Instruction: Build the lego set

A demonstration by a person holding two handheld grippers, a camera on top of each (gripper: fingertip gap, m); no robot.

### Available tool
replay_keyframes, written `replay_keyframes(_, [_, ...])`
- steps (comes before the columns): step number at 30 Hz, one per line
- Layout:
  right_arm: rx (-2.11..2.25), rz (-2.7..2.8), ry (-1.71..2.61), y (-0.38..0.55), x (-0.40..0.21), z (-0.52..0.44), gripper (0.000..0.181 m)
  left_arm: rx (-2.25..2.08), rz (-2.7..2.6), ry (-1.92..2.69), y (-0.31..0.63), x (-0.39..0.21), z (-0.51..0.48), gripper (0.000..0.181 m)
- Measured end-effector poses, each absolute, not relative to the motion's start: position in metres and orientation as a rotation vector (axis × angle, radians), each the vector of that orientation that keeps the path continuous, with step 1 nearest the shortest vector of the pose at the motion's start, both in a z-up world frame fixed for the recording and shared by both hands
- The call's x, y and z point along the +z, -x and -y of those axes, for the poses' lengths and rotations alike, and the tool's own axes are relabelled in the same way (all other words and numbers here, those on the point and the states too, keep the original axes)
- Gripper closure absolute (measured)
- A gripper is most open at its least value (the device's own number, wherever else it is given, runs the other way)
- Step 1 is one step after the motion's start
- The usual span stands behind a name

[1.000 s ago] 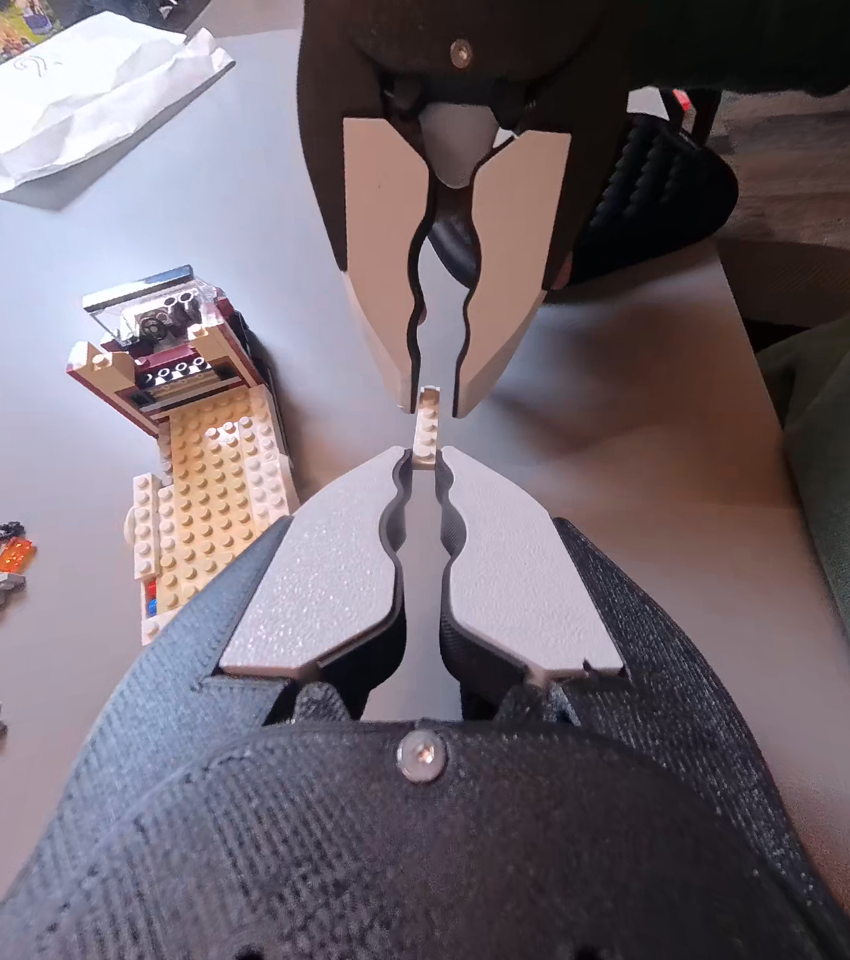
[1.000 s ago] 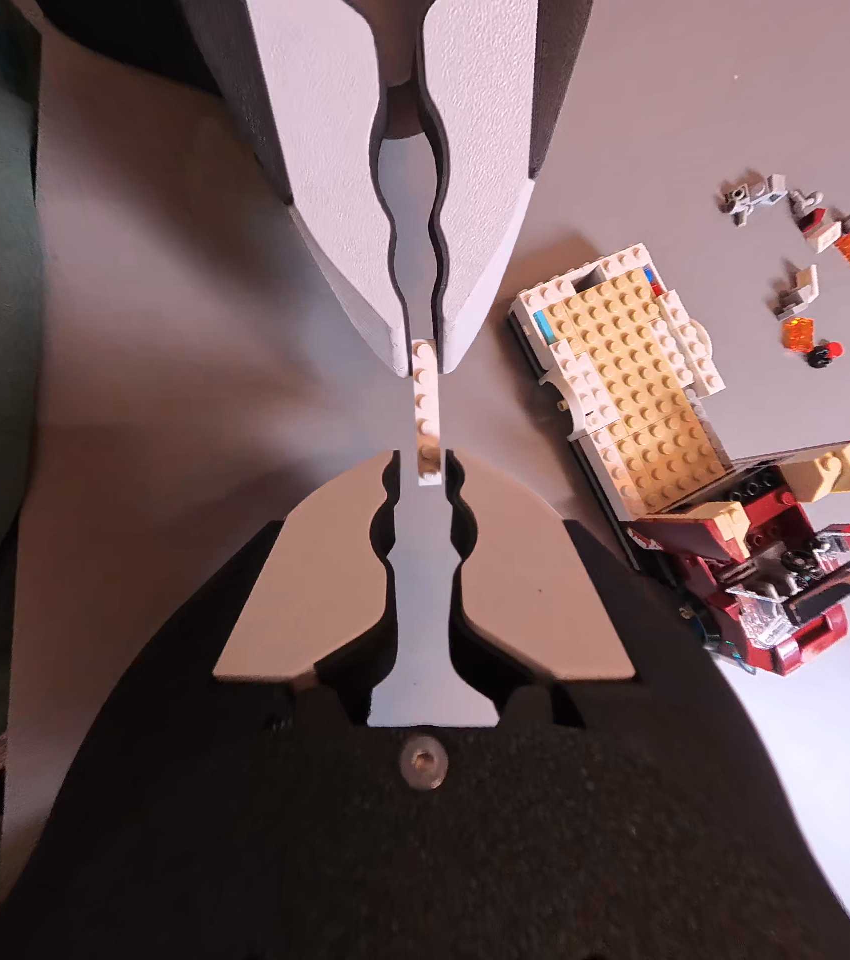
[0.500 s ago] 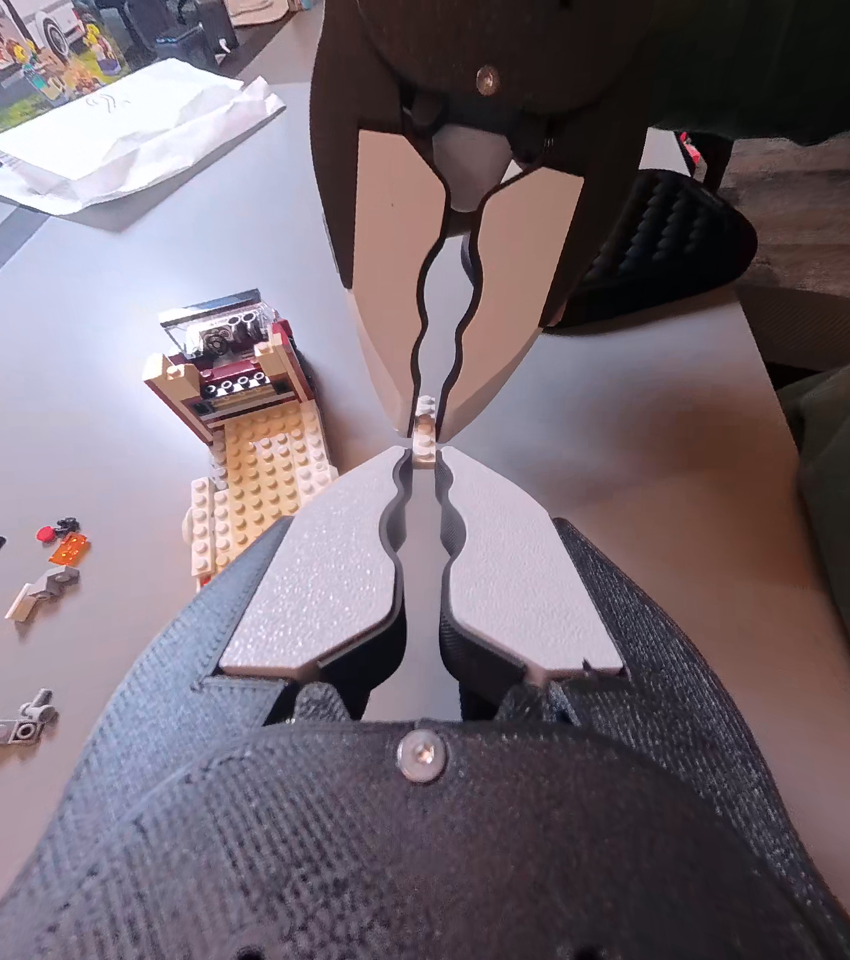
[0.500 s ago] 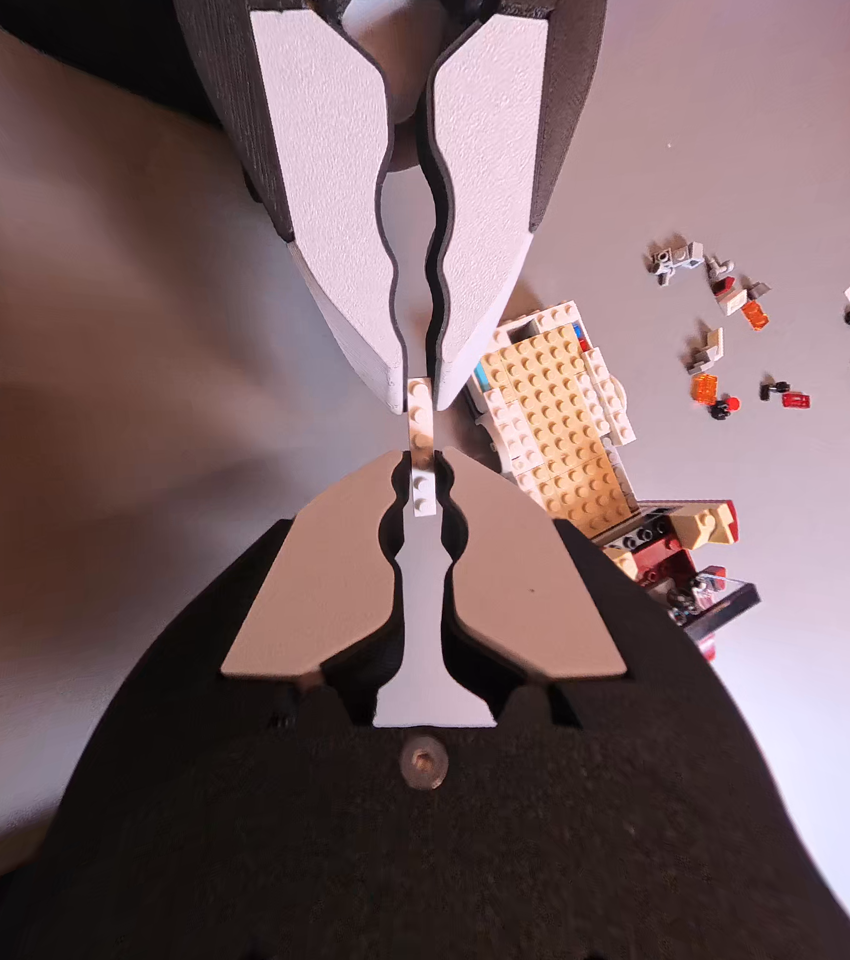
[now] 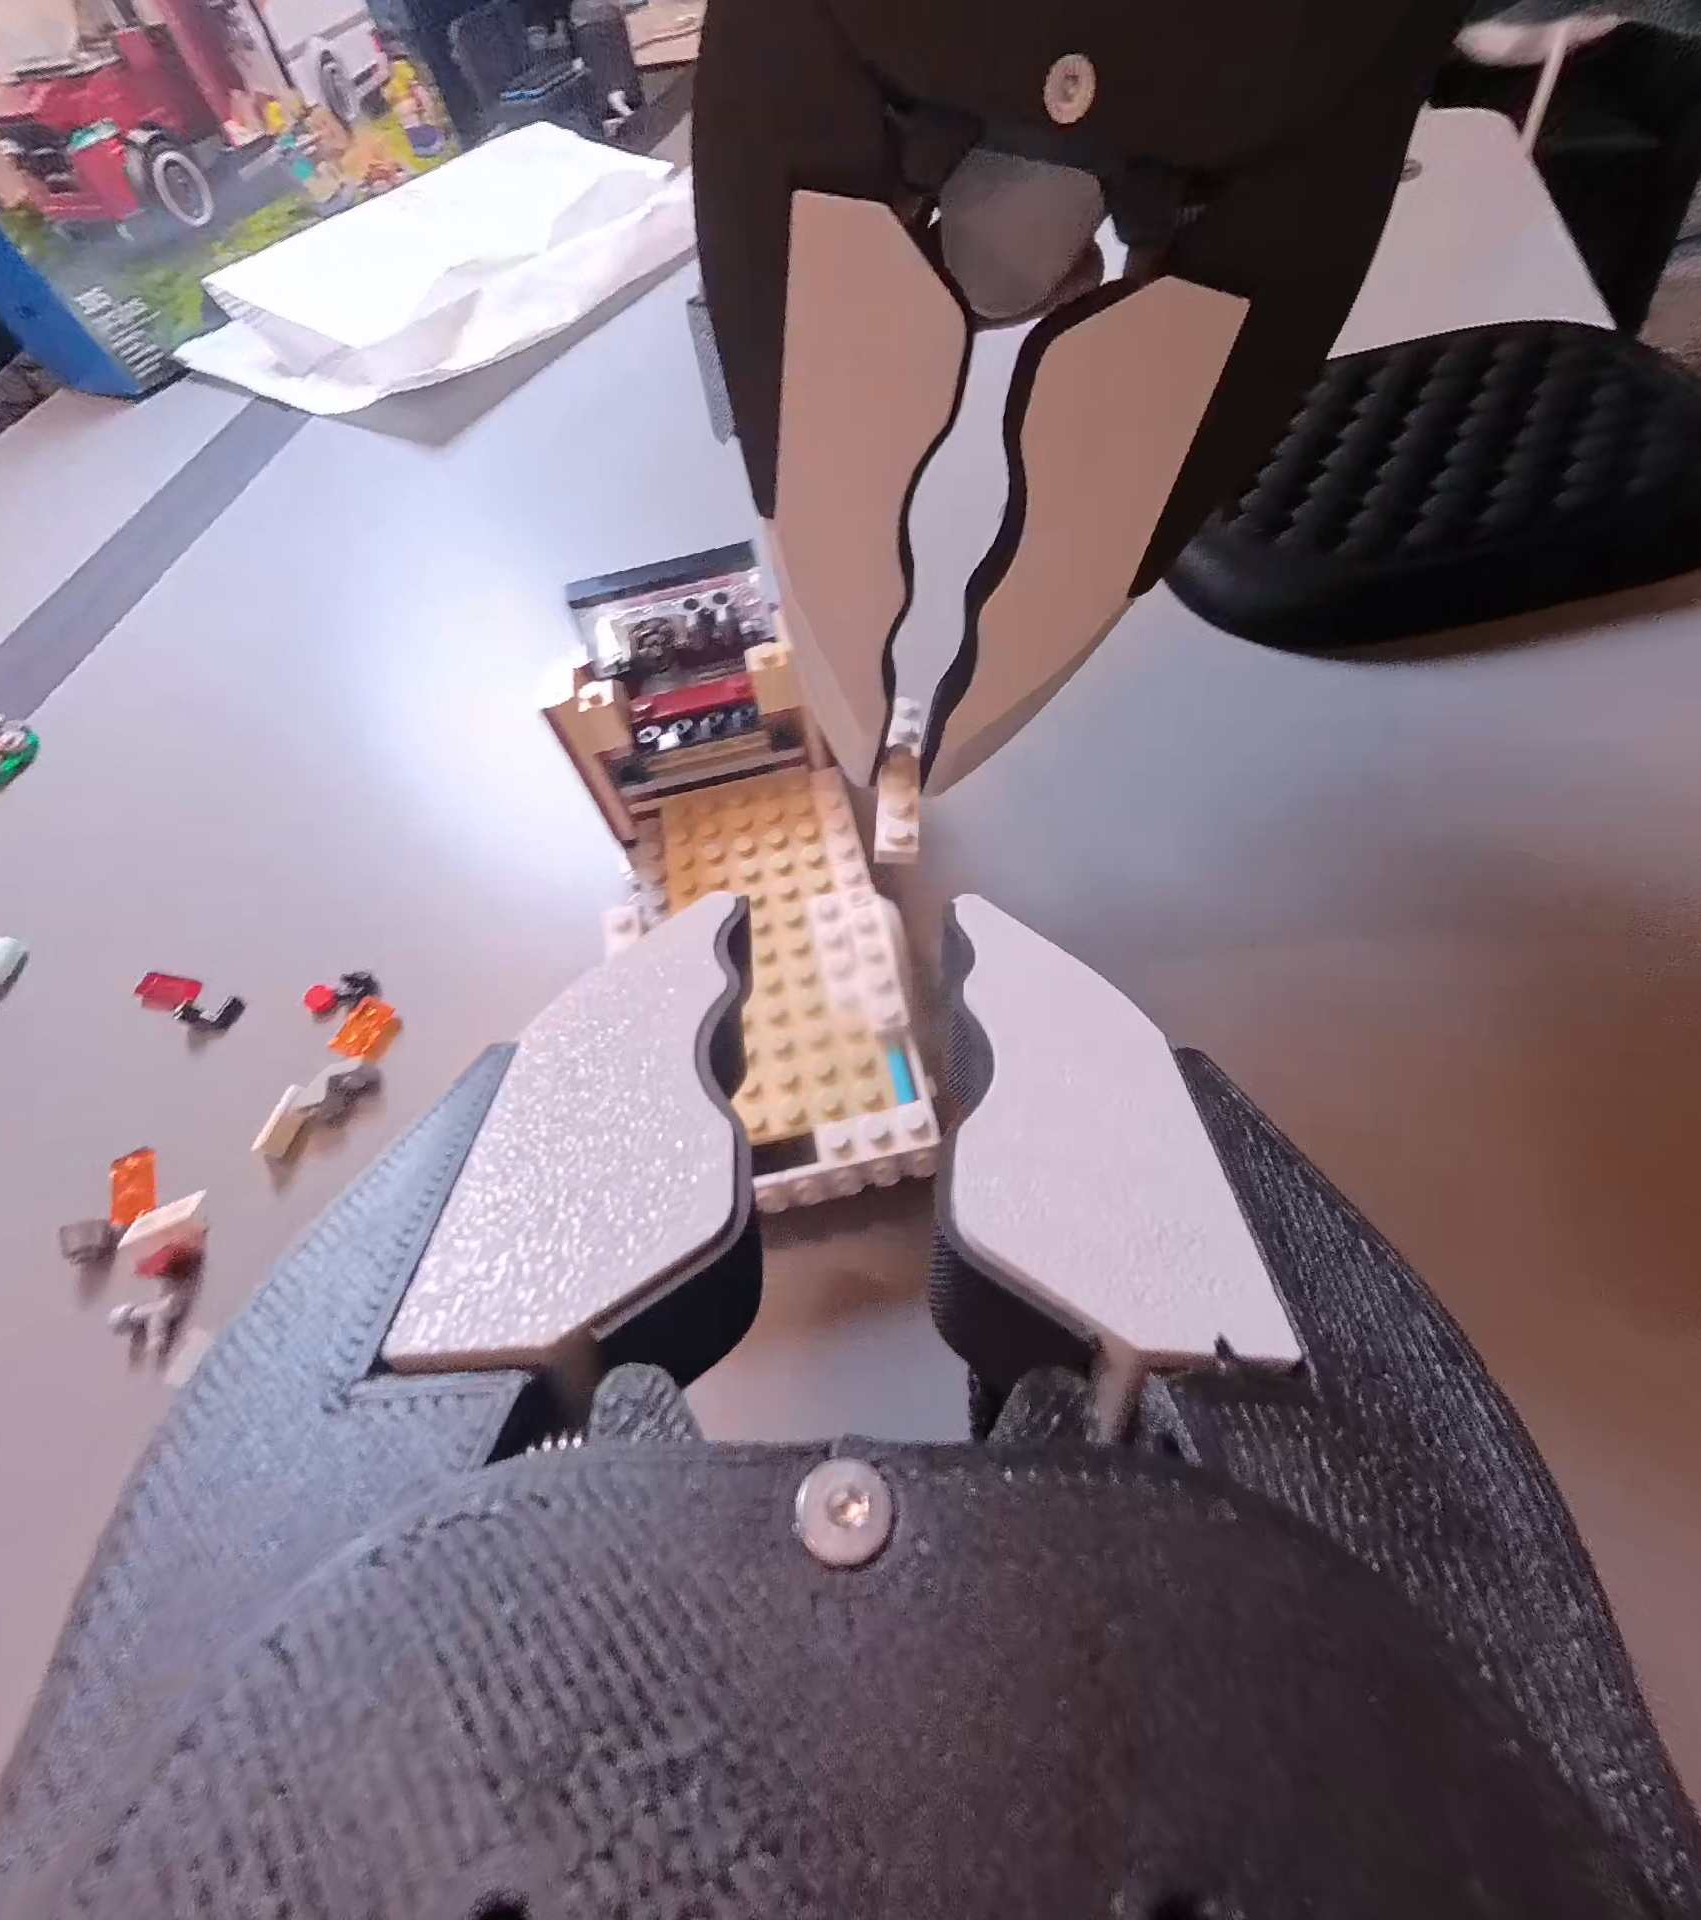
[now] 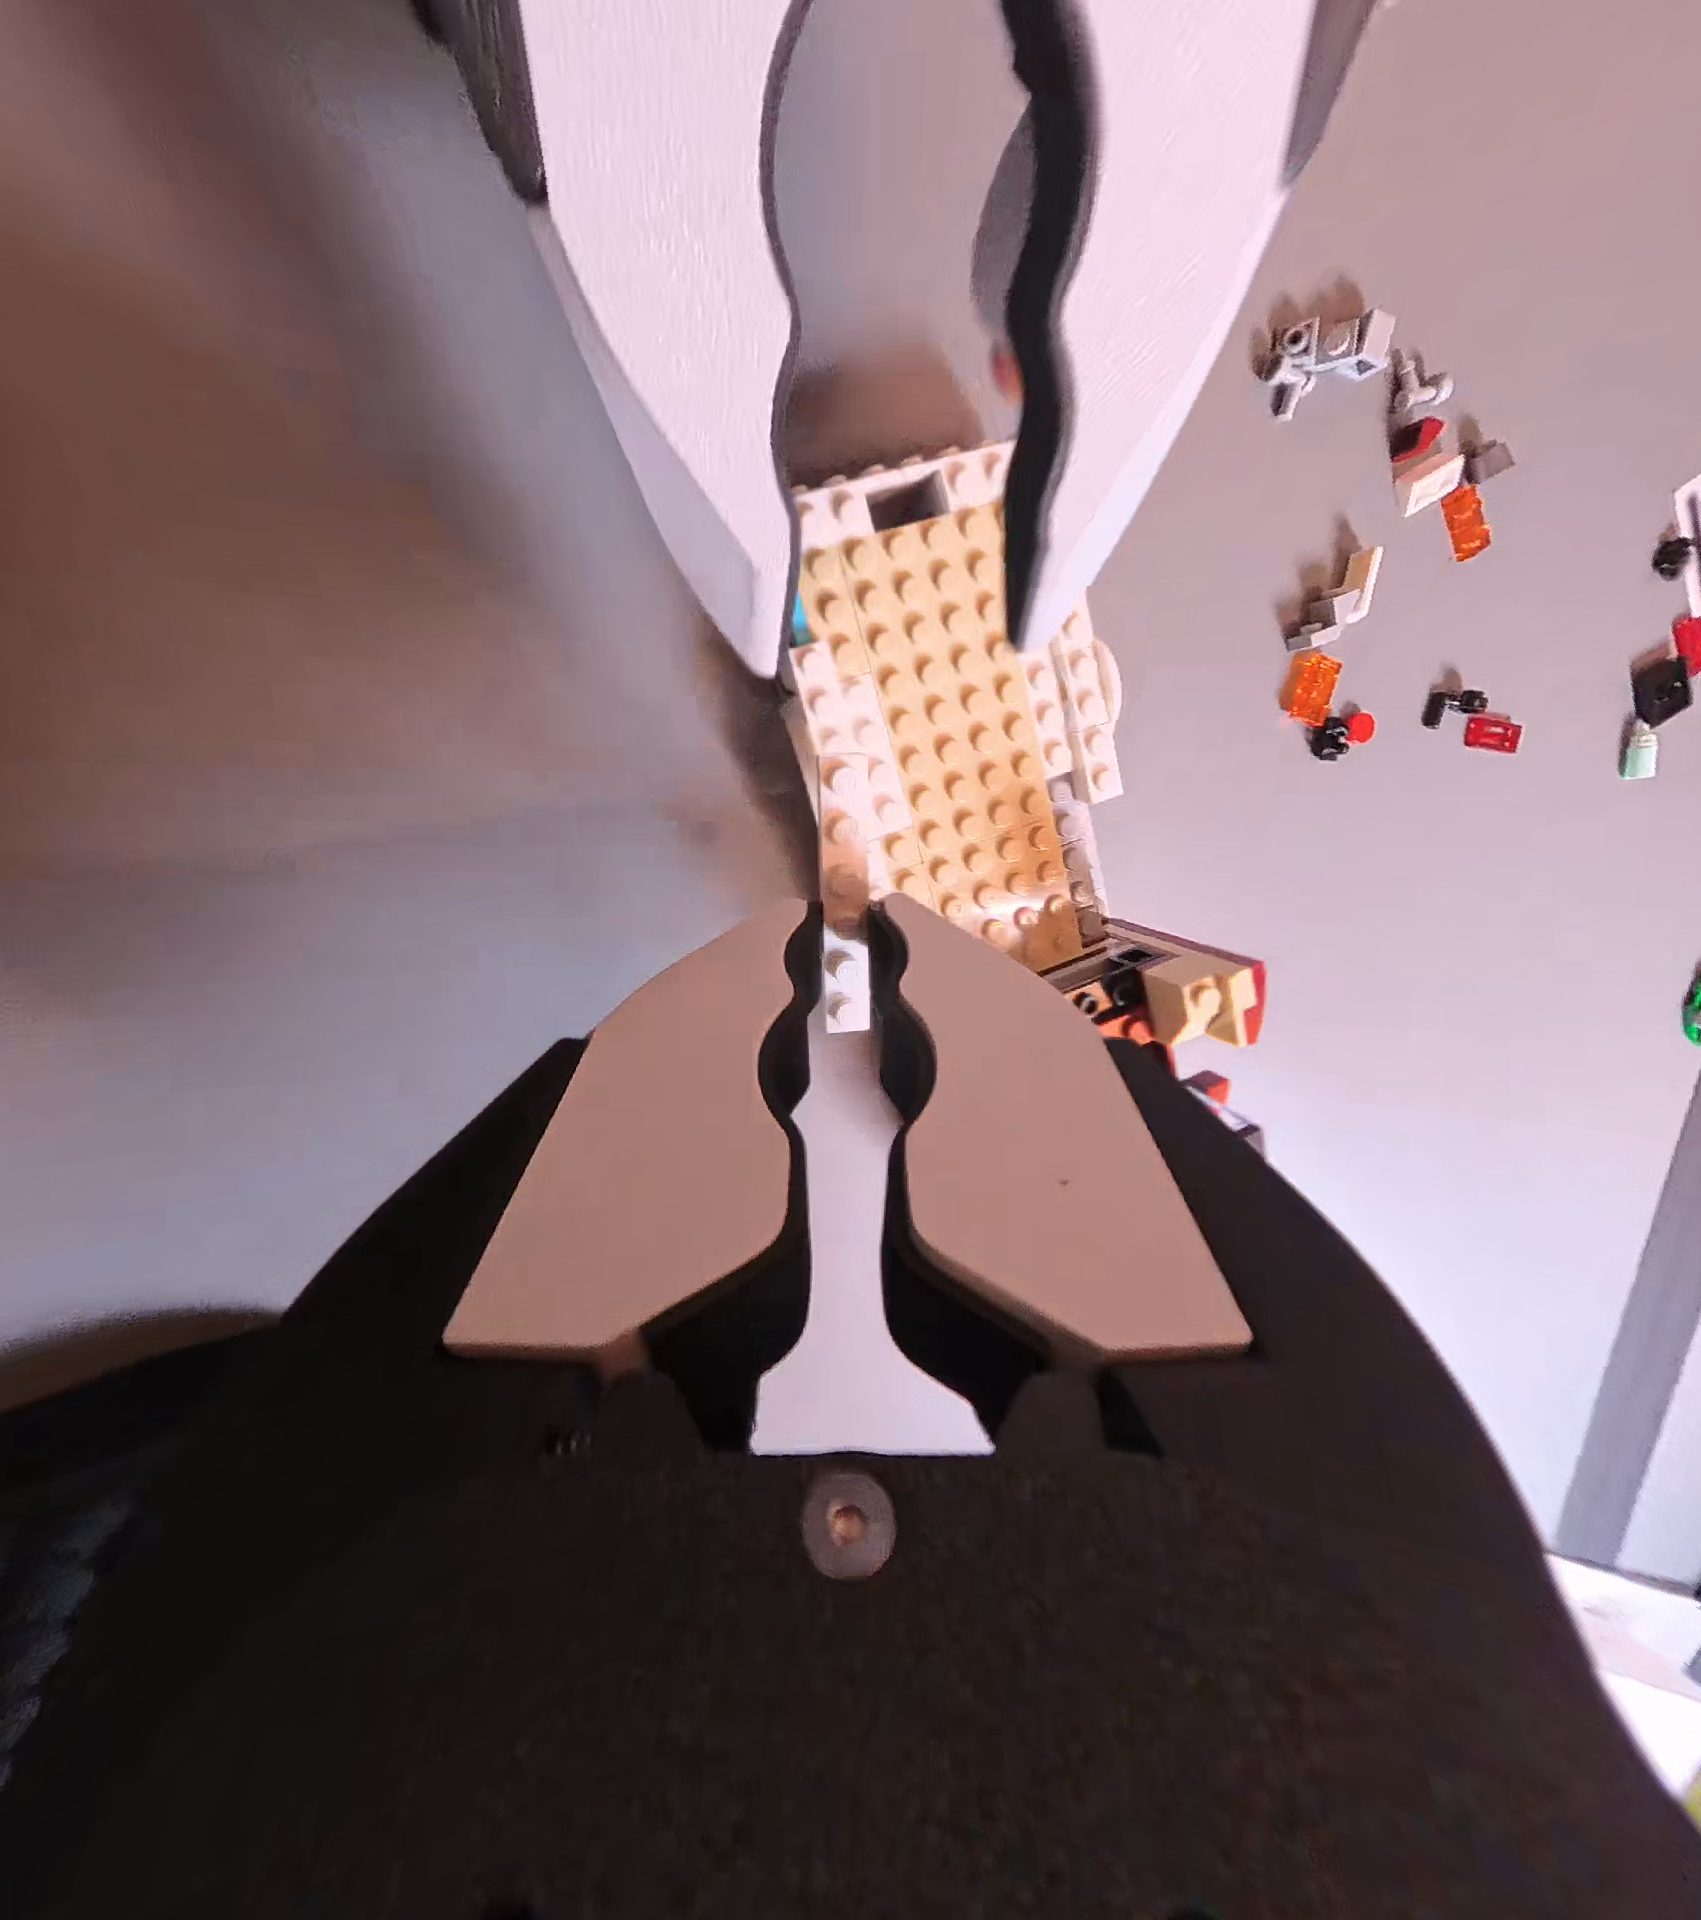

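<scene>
Lego set, a half-built tan-and-white plastic vehicle (image 5: pixel 804 935), lay mid-tabletop. A narrow white studded plate (image 5: pixel 900 810), judged light, stiff and slippery, was pinched endwise by the closed right gripper (image 6: pixel 851 920); the left gripper (image 5: pixel 841 914) was spread, empty.

Half-built tan-floored lego set (image 5: pixel 784 935) flat on table; white plate (image 5: pixel 898 805) above it.

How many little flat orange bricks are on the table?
2. One orange brick lies next to a white piece; the other sits by a red-and-black piece. Others may be hidden.
</scene>
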State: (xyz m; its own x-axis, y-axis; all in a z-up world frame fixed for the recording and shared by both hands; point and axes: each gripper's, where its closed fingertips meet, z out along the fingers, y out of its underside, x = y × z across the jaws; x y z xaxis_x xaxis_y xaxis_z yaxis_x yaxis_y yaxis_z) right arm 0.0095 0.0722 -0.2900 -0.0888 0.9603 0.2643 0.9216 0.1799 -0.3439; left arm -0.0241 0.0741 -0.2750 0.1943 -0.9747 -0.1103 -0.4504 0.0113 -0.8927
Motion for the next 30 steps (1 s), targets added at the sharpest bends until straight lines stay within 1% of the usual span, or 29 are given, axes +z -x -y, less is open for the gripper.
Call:
replay_keyframes(1, [0.102,2.075,1.764,-0.010,-0.291,-0.074,0.173,-0.725,-1.383,1.593,0.028,-0.277,-0.079,0.143])
replay_keyframes(5, [0.015,2.204,1.736,-0.012,-0.296,-0.082,0.173,-0.609,-1.420,1.709,0.044,-0.302,-0.091,0.107])
replay_keyframes(6, [0.004,2.231,1.739,-0.013,-0.298,-0.083,0.173,-0.601,-1.429,1.737,0.046,-0.308,-0.091,0.101])
replay_keyframes(8, [-0.008,2.275,1.752,-0.014,-0.301,-0.083,0.173,-0.586,-1.455,1.774,0.048,-0.318,-0.091,0.097])
replay_keyframes(11, [-0.068,2.333,1.745,-0.018,-0.306,-0.085,0.173,-0.592,-1.474,1.802,0.046,-0.326,-0.089,0.099])
replay_keyframes(14, [-0.131,2.381,1.723,-0.021,-0.310,-0.087,0.173,-0.609,-1.467,1.806,0.045,-0.326,-0.090,0.106])
replay_keyframes(30, [-0.236,2.501,1.695,-0.023,-0.314,-0.090,0.171,-0.623,-1.467,1.803,0.045,-0.326,-0.089,0.107])
